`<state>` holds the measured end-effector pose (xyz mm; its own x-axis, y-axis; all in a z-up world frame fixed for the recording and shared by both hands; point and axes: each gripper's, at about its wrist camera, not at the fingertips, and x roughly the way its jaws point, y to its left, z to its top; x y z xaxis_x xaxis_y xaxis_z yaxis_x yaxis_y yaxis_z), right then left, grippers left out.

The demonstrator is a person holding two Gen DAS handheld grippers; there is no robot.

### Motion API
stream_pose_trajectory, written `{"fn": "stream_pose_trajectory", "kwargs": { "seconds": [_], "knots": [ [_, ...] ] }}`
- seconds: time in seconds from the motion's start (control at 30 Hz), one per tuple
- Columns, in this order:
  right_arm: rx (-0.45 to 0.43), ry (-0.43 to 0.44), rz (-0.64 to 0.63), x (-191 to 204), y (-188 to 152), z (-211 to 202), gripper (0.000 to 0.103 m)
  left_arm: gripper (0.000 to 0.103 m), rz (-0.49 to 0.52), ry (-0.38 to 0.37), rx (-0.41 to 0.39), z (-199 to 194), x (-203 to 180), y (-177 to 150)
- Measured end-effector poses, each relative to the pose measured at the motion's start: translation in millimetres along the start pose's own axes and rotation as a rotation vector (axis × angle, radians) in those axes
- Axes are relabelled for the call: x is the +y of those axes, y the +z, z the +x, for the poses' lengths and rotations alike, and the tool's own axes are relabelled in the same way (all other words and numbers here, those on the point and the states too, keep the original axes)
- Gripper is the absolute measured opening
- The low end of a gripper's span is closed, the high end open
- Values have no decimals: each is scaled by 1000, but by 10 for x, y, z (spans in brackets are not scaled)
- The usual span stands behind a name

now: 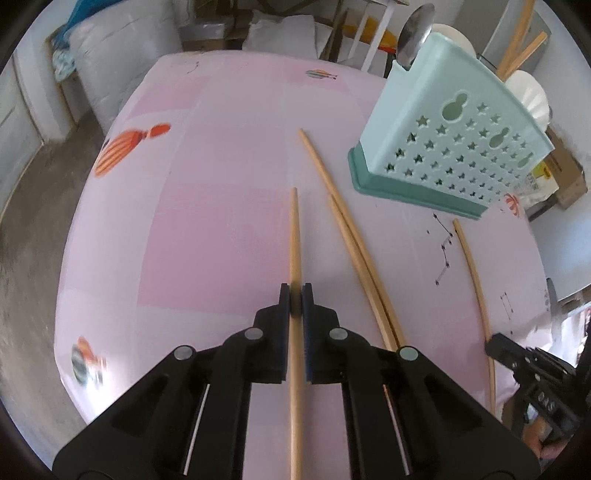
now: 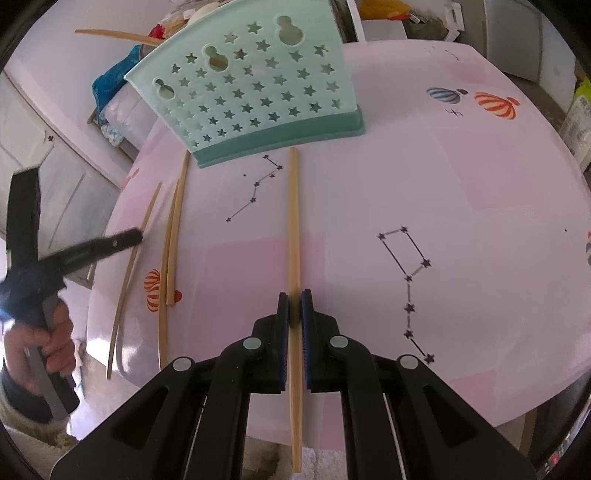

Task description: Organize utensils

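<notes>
My left gripper [image 1: 294, 302] is shut on a wooden chopstick [image 1: 294, 236] that points away over the pink table. In the right wrist view the left gripper [image 2: 137, 235] shows at the left edge, with a hand on its handle. My right gripper [image 2: 294, 302] is shut on another chopstick [image 2: 293, 221], whose far tip lies just before the mint utensil holder [image 2: 255, 92]. The left wrist view has the right gripper [image 1: 492, 341] at its right edge. Two loose chopsticks [image 1: 347, 229] lie side by side between the held ones.
The holder [image 1: 450, 147] stands upright on the table's far side, with a metal spoon [image 1: 415, 33] and several chopsticks [image 1: 517, 40] in it. The pink tablecloth [image 2: 443, 184] carries balloon and star prints. Bags and boxes crowd the floor beyond the table edge.
</notes>
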<state>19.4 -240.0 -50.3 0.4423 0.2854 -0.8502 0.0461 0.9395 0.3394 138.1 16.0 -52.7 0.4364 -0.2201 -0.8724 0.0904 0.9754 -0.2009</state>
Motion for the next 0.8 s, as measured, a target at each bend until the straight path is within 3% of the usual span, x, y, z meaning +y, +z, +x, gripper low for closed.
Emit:
{"fn": "stream_pose_trajectory", "kwargs": {
  "seconds": [0.17, 0.2, 0.27, 0.3, 0.33, 0.6, 0.8],
  "knots": [
    [25, 28, -9, -33, 42, 5, 9, 5, 9, 1, 9, -38, -26, -80],
    [26, 27, -14, -30, 60, 3, 15, 6, 10, 0, 11, -40, -25, -71],
    [18, 23, -22, -11, 101, 4, 24, 14, 18, -3, 16, -43, -29, -41],
    [14, 17, -33, 4, 126, 5, 26, 25, 24, -2, 19, -52, -12, -30],
    [12, 12, -40, 12, 148, 7, 28, 30, 39, -2, 25, -42, -21, -18],
    [11, -45, -112, 126, 346, 132, 30, 29, 158, 70, 21, 70, -142, 66],
    [-18, -105, -143, 177, 507, 234, 30, 19, 204, 129, 0, 139, -173, 147]
  ]
}}
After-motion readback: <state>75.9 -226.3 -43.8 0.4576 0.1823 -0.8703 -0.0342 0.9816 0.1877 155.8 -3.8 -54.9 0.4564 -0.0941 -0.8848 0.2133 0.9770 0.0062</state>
